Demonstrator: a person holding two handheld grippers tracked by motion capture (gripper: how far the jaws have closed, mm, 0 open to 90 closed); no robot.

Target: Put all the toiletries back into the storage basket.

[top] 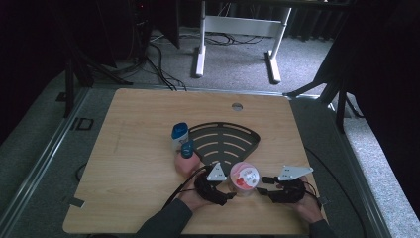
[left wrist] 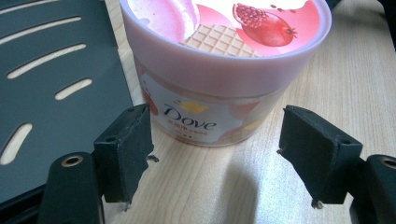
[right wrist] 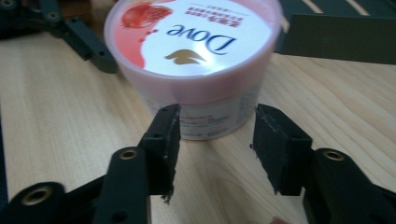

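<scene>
Your left tongs [left wrist: 215,154] and right tongs [right wrist: 215,149] both stand open, empty, flanking the tub [top: 244,177] on the desk [top: 129,163] at the rack's [top: 223,141] five o'clock; next, likely close one pair squarely around its wall.

Lab or recording studio, not home. Light wooden tabletop [top: 143,148] with round cable hole [top: 237,106], standing on grey carpet floor [top: 237,64]; black curtains [top: 391,74] around; white metal desk frame [top: 237,29] behind; loose black cables [top: 158,64] trailing on floor.

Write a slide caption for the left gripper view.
Open left gripper faces a pink-lidded Dove tub beside a slotted black tray.
</scene>
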